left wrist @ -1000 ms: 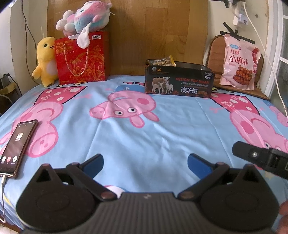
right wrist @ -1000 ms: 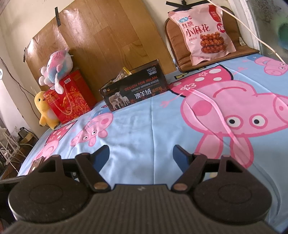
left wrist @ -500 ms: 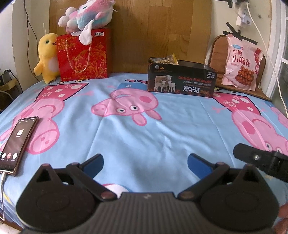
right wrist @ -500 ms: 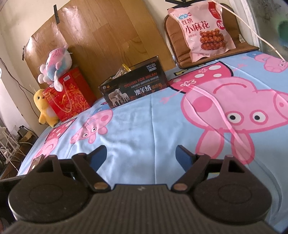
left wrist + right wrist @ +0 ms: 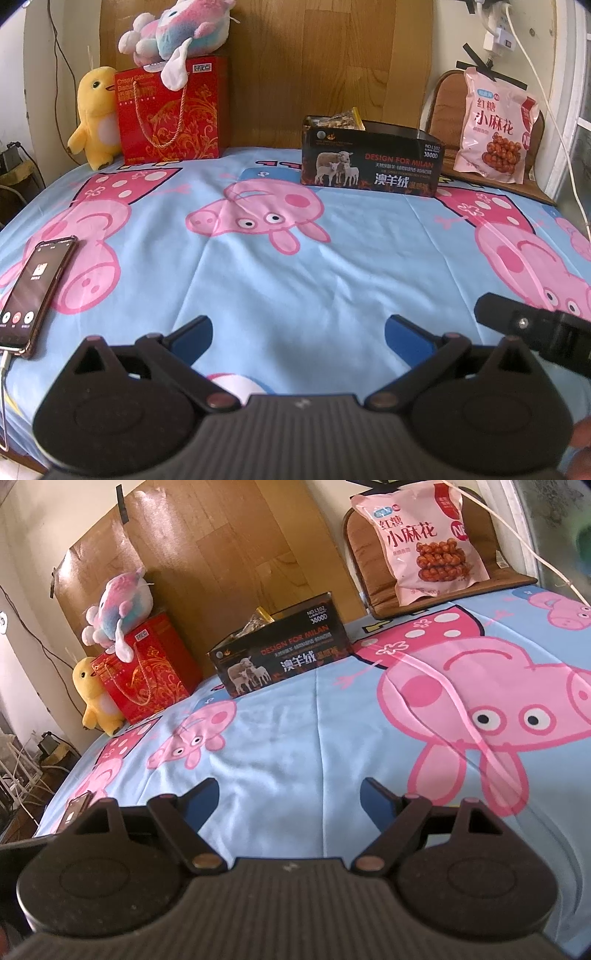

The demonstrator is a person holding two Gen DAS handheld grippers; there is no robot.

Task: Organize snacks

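Observation:
A black cardboard box point(image 5: 373, 162) point(image 5: 280, 653) printed with sheep stands at the far side of the bed, with wrapped snacks point(image 5: 338, 120) point(image 5: 255, 622) poking out of its open top. A pink snack bag point(image 5: 493, 127) point(image 5: 424, 539) leans on a brown cushion at the back right. My left gripper point(image 5: 297, 334) hovers open over the blue sheet near the front, nothing between its blue-padded fingers. My right gripper point(image 5: 290, 797) is also wide open and empty; its black body point(image 5: 535, 328) shows at the right edge of the left wrist view.
The bed point(image 5: 295, 266) point(image 5: 314, 746) carries a pig-patterned blue sheet. A phone point(image 5: 35, 291) lies at the left front edge. A red gift bag point(image 5: 170, 114) point(image 5: 147, 672), a yellow plush point(image 5: 94, 114) and a pink plush point(image 5: 177, 29) stand at the back left against a wooden board.
The right gripper's jaws have spread slightly wider. Both views have shifted a touch; nothing on the bed has moved.

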